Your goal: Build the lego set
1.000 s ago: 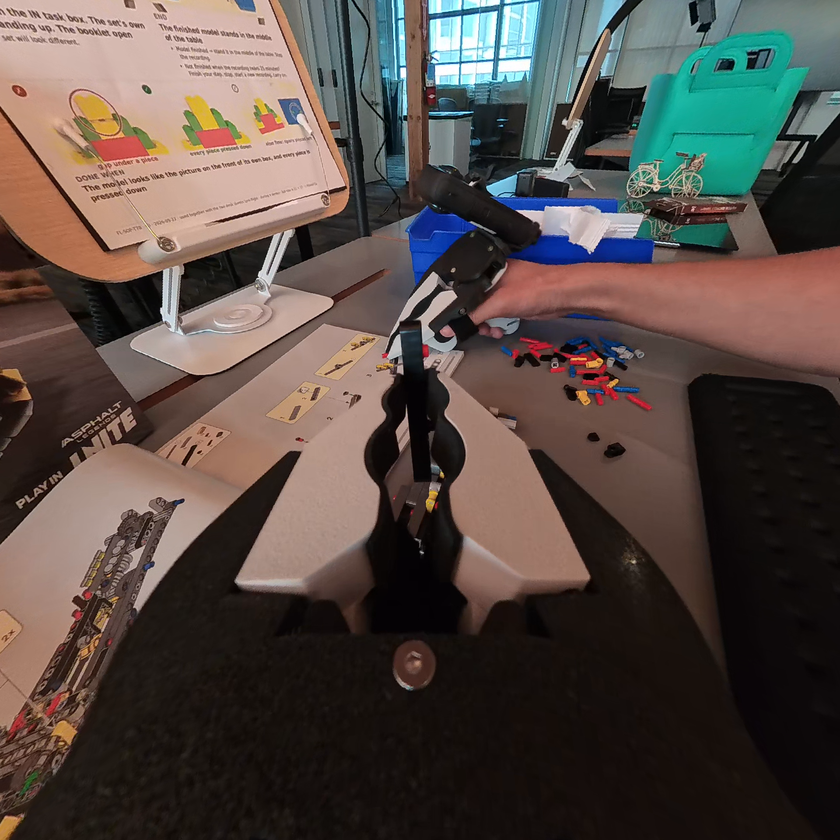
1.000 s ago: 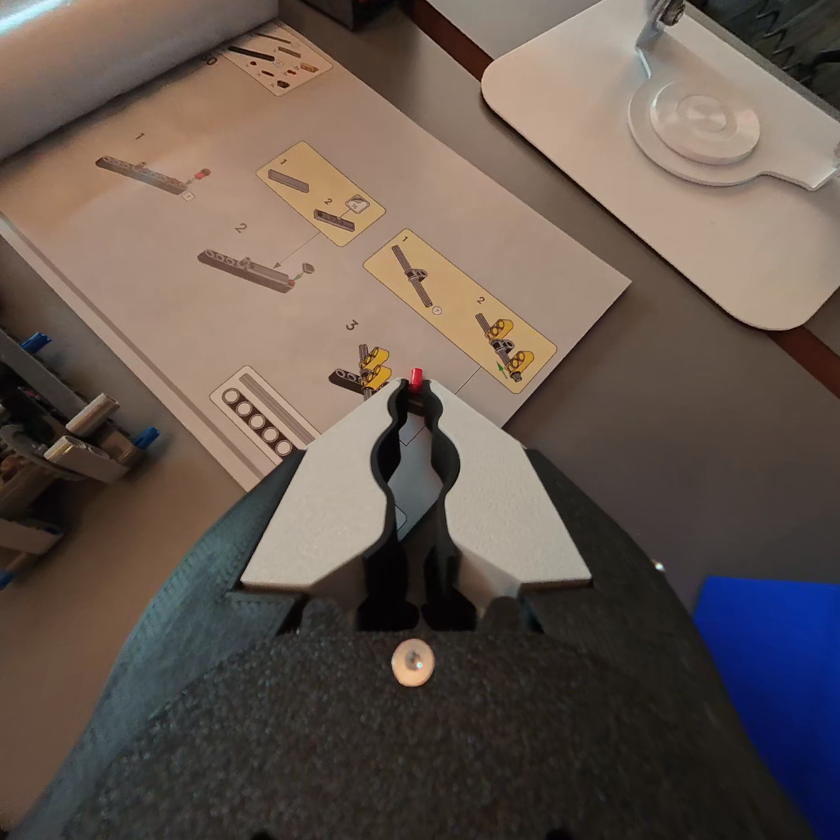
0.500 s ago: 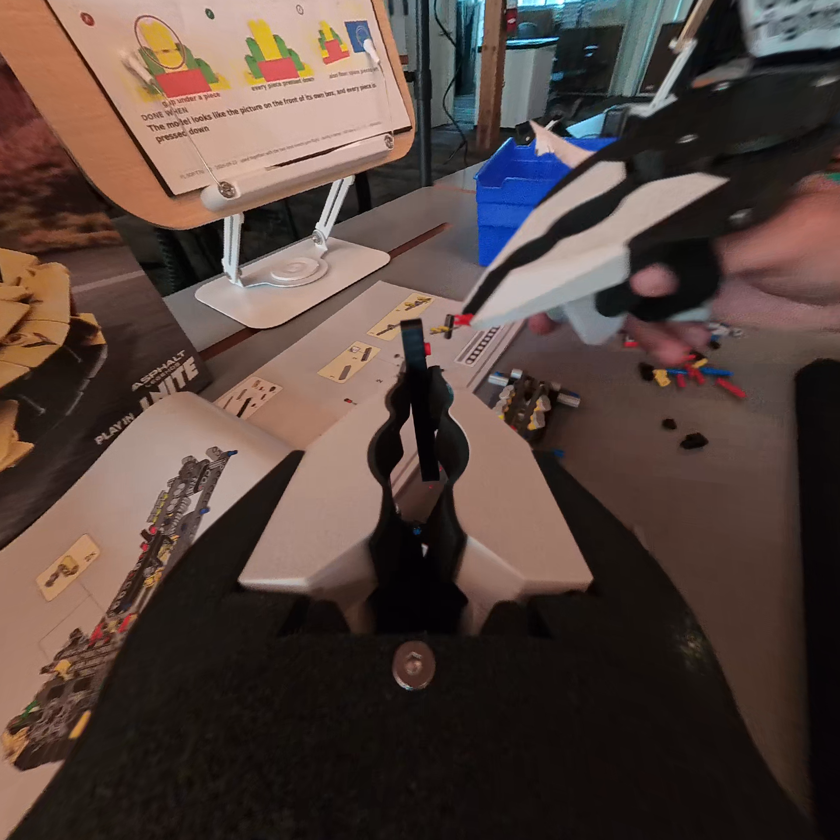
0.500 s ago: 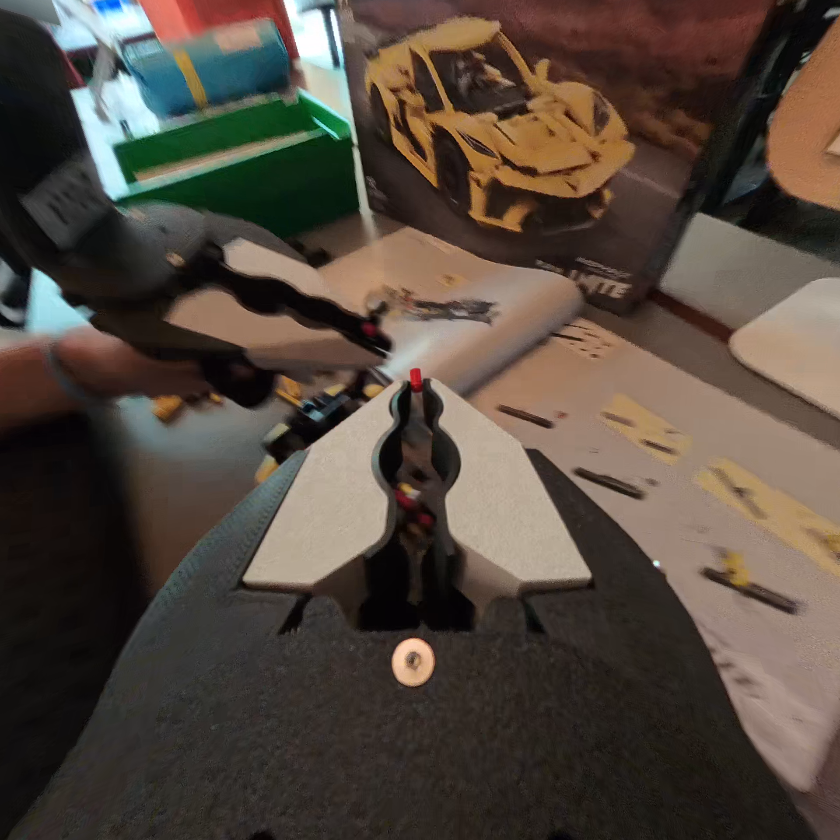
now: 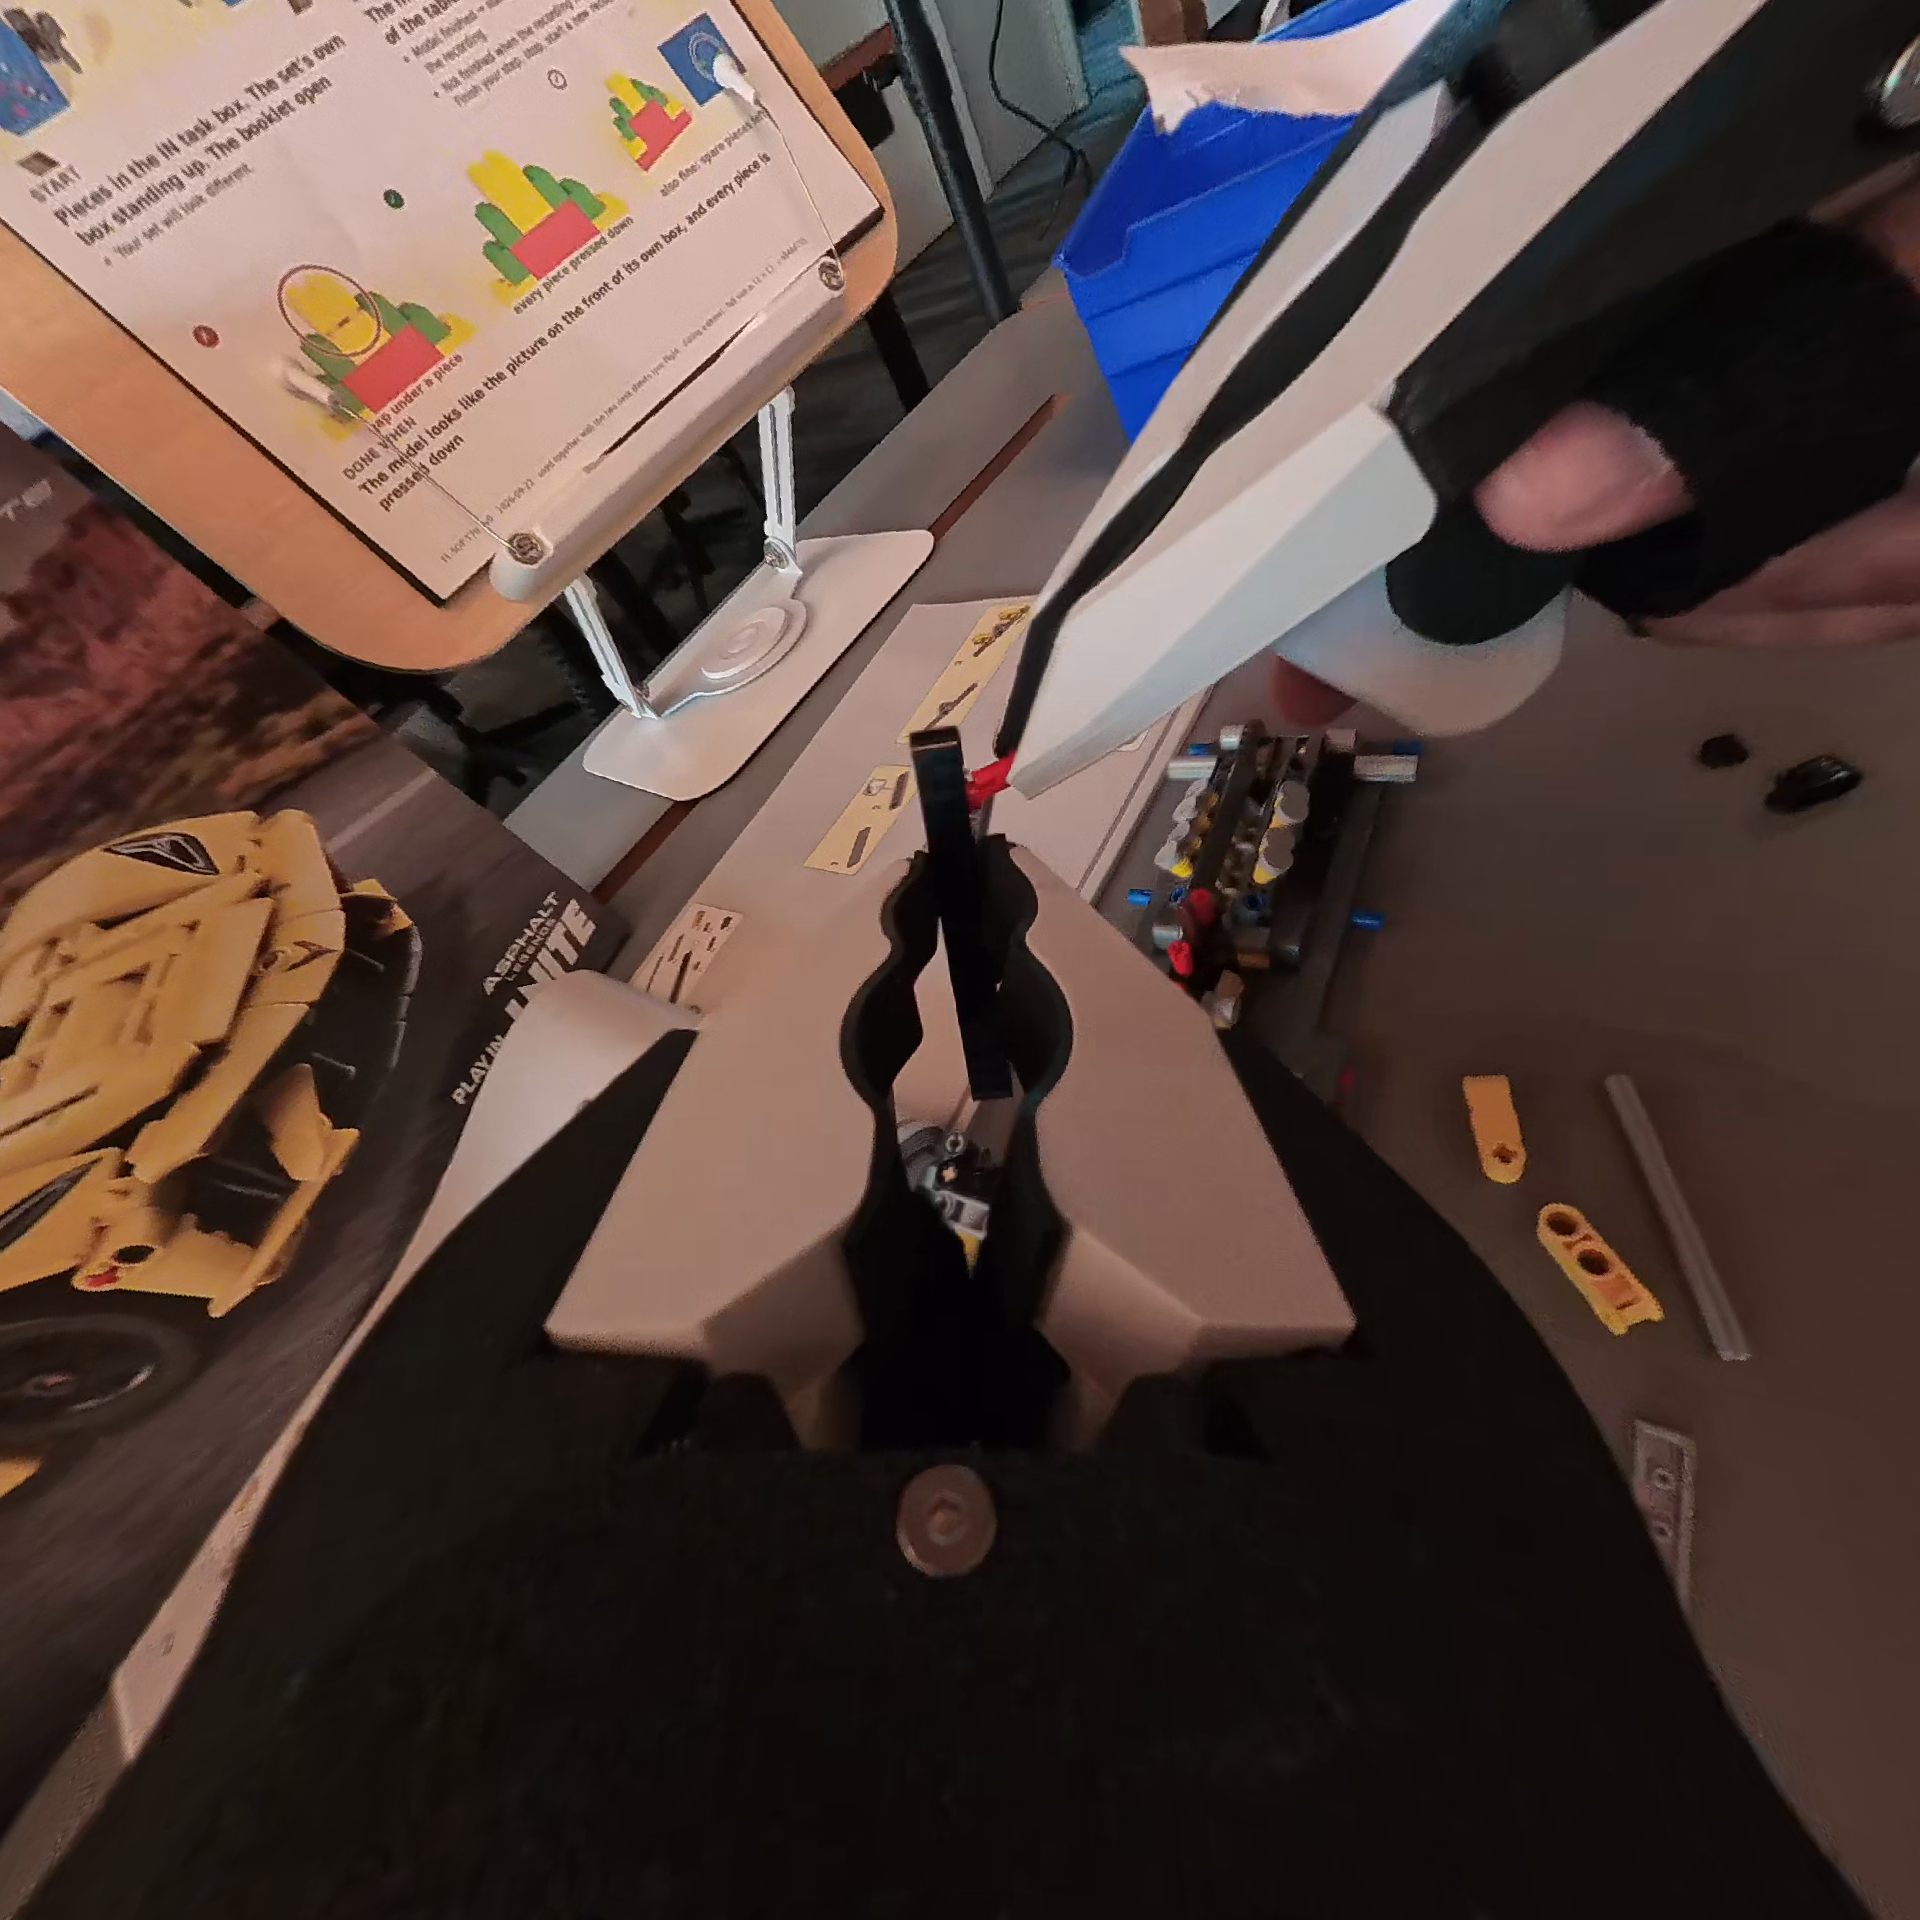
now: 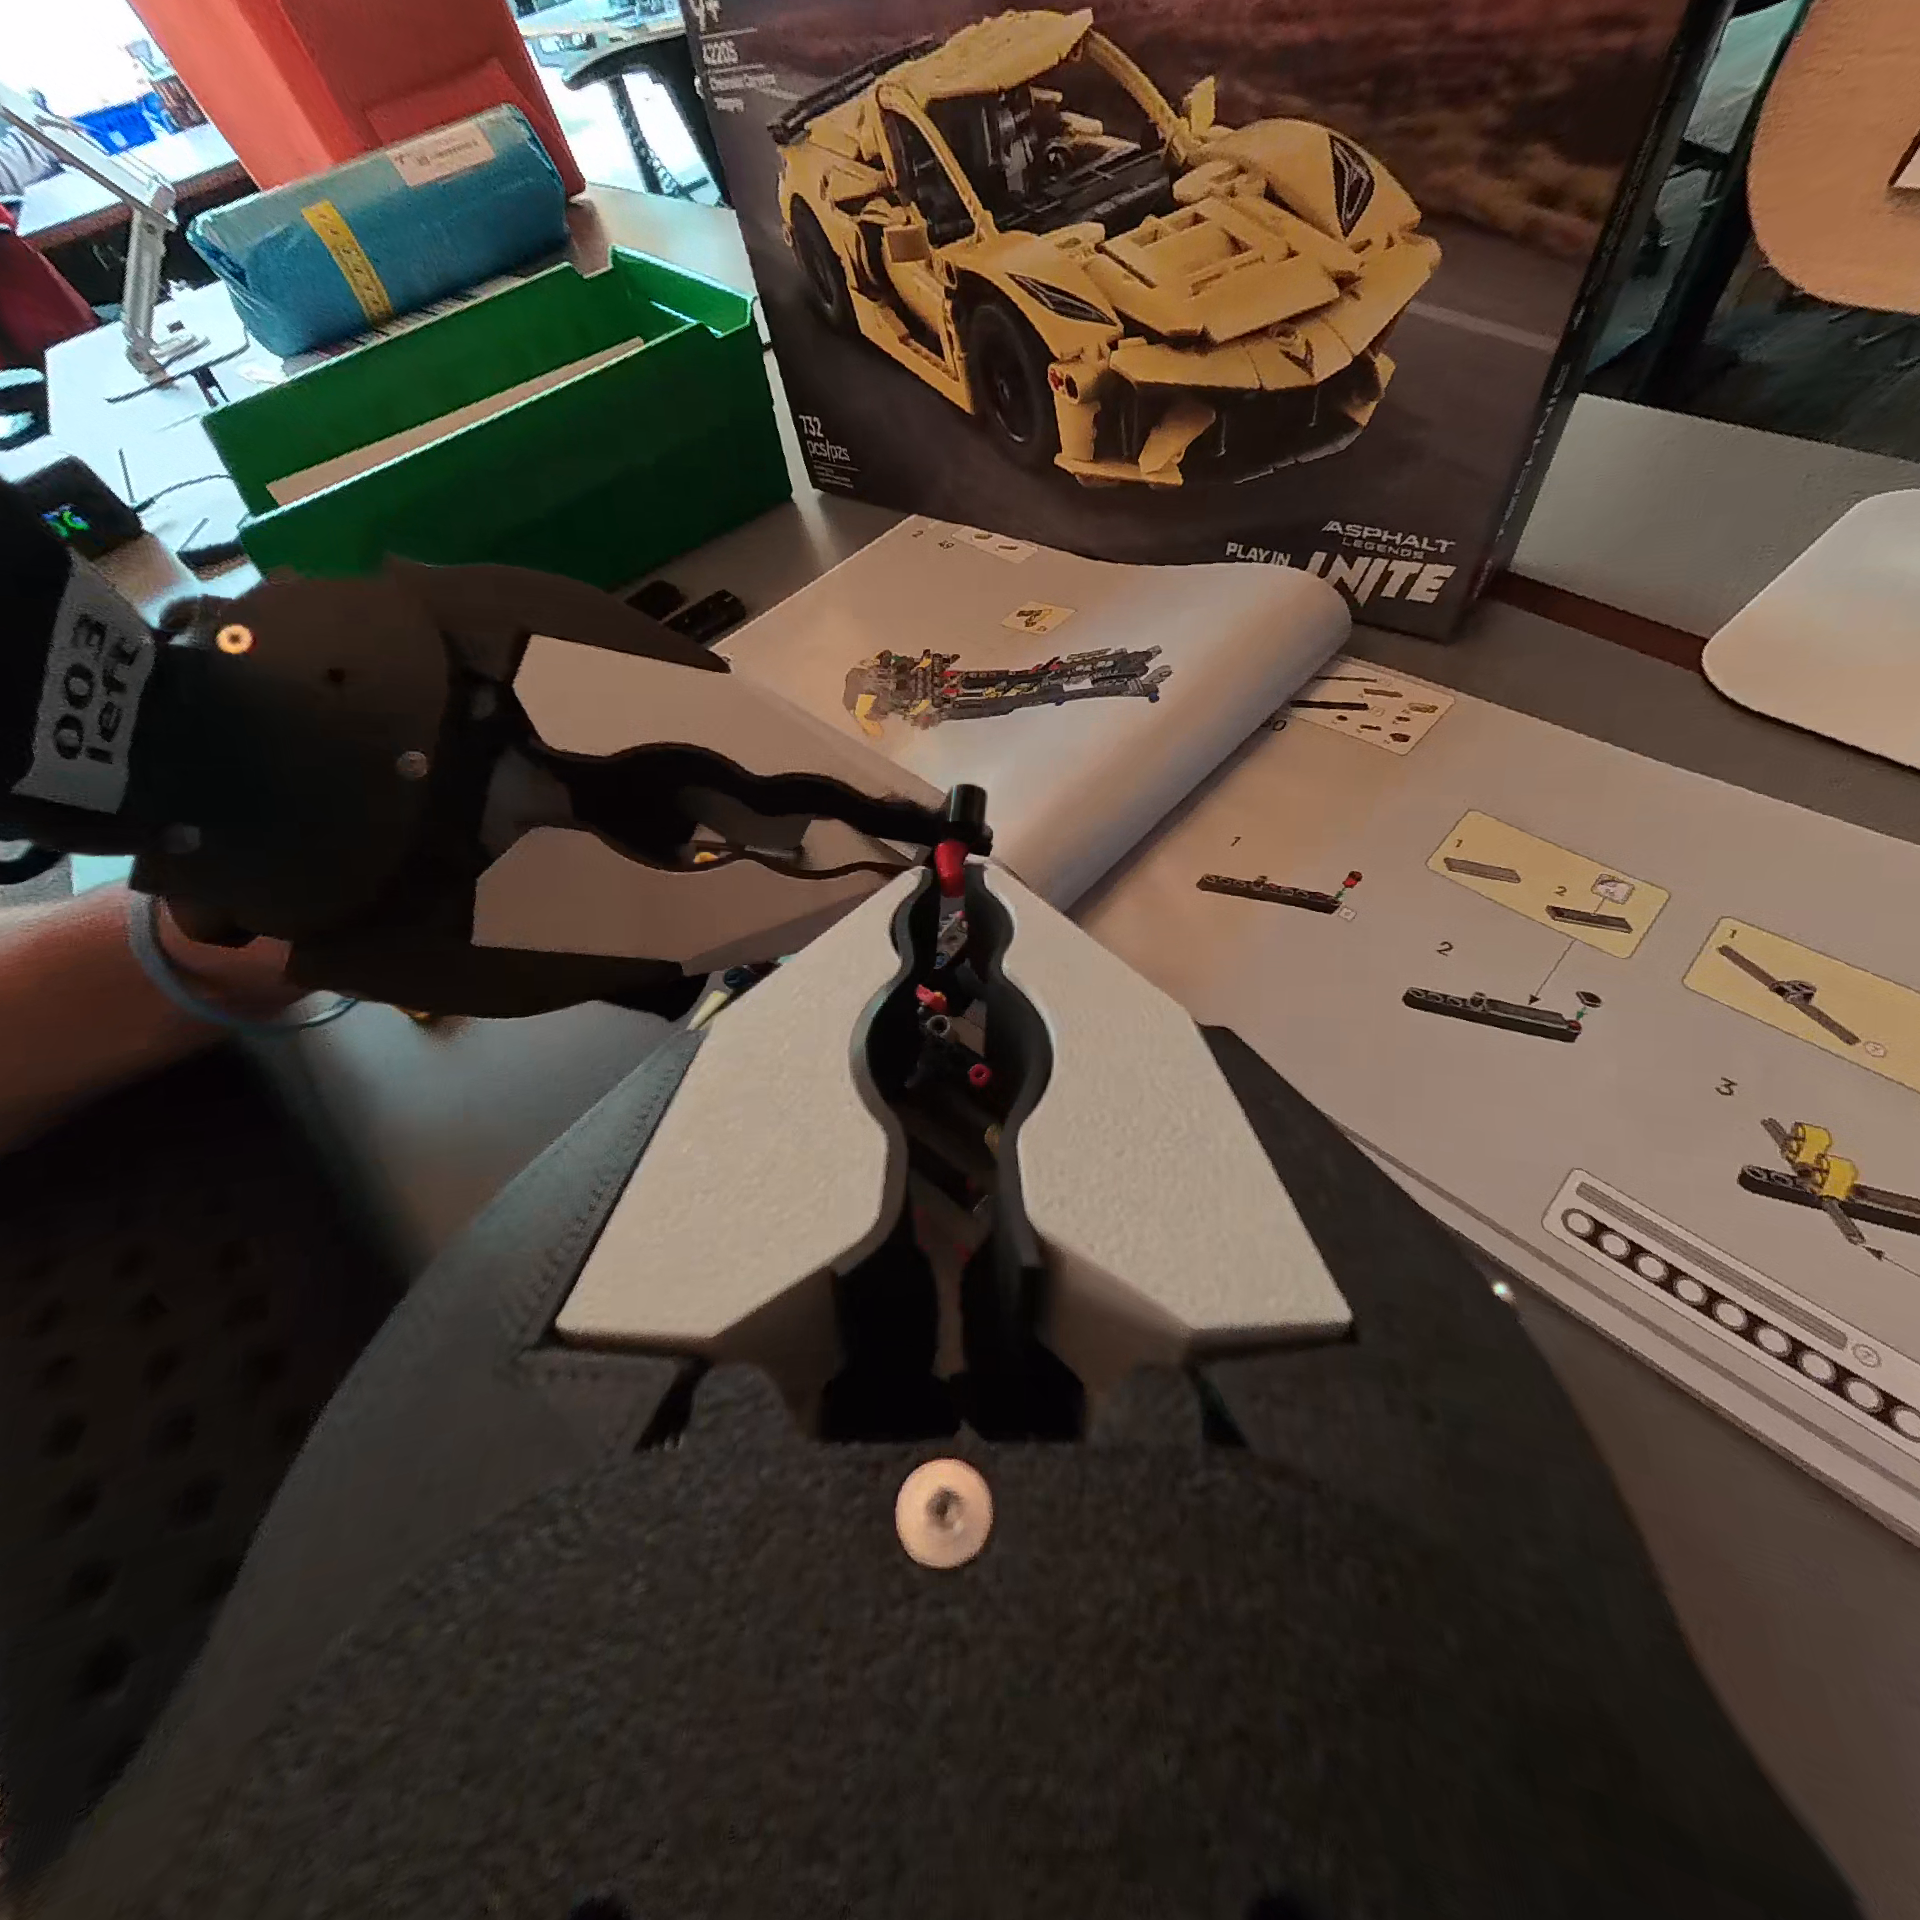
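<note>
Left gripper: closed on black beam, beam upright, sticking out past tips, above open booklet.
Right gripper: closed on red pin, pin poking out at tip.
Pin vs beam: red pin touching upper end of black beam (seated or only touching: can't tell), both held above booklet.
Part-built chassis: flat on table, just right of booklet's edge, beyond left gripper tips.
Loose pcs: two yellow connectors and grey axle on table, right of booklet, nearer than chassis; small black bits farther right.
Booklet: open flat, step diagrams showing, left page curled up.
Set box: upright just behind booklet, yellow car pictured.
Green bin: left of set box, blue bundle behind it.
Sheet stand: behind booklet, white base on table; blue bin to stand's right.
</note>
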`<action>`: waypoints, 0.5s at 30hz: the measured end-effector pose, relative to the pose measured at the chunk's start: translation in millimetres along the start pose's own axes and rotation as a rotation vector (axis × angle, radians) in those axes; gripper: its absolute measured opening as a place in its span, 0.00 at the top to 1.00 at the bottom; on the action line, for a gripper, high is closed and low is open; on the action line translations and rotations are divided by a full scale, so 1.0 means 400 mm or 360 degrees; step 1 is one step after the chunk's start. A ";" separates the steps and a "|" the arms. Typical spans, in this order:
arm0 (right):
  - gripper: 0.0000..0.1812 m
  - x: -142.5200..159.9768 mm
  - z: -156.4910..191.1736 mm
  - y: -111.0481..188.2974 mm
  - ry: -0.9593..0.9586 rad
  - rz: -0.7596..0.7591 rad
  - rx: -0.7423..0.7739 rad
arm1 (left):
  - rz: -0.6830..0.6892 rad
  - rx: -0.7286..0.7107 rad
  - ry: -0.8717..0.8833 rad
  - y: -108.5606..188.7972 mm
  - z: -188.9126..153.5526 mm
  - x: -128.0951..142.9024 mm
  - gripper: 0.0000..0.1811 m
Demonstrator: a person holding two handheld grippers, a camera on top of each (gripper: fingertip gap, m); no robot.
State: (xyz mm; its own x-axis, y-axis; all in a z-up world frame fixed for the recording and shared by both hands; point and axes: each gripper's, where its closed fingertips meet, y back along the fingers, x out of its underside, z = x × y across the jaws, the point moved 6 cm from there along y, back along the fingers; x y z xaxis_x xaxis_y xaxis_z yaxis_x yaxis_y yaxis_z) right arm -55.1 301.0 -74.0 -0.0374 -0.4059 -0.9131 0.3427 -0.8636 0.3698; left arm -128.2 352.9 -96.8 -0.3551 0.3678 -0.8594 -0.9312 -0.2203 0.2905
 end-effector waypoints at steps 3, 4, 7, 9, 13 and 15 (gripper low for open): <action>0.98 0.004 0.001 0.000 -0.0015 -0.0022 0.0021 | 0.0014 -0.0020 -0.0030 -0.002 -0.002 0.001 0.97; 0.98 0.006 0.001 -0.001 -0.0020 -0.0025 0.0023 | 0.0017 -0.0016 -0.0021 -0.002 -0.002 0.001 0.97; 0.98 0.009 0.001 -0.002 -0.0030 -0.0025 0.0037 | 0.0031 -0.0005 0.0013 -0.003 -0.003 0.003 0.97; 0.98 0.009 0.001 -0.003 -0.0021 -0.0021 0.0053 | 0.0037 -0.0018 0.0009 -0.004 -0.004 0.003 0.97; 0.98 0.008 0.000 -0.001 -0.0019 -0.0038 0.0097 | 0.0073 -0.0069 -0.0006 -0.006 0.001 0.008 0.97; 0.98 0.009 0.001 -0.004 -0.0025 -0.0040 0.0106 | 0.0068 -0.0056 -0.0011 -0.006 -0.001 0.007 0.97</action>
State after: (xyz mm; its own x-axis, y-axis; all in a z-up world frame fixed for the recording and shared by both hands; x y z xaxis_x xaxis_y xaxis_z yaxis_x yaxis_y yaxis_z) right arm -56.2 300.7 -78.0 -0.0603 -0.3881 -0.9196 0.2784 -0.8913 0.3579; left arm -126.9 353.9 -100.1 -0.3955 0.3637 -0.8434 -0.9116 -0.2678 0.3119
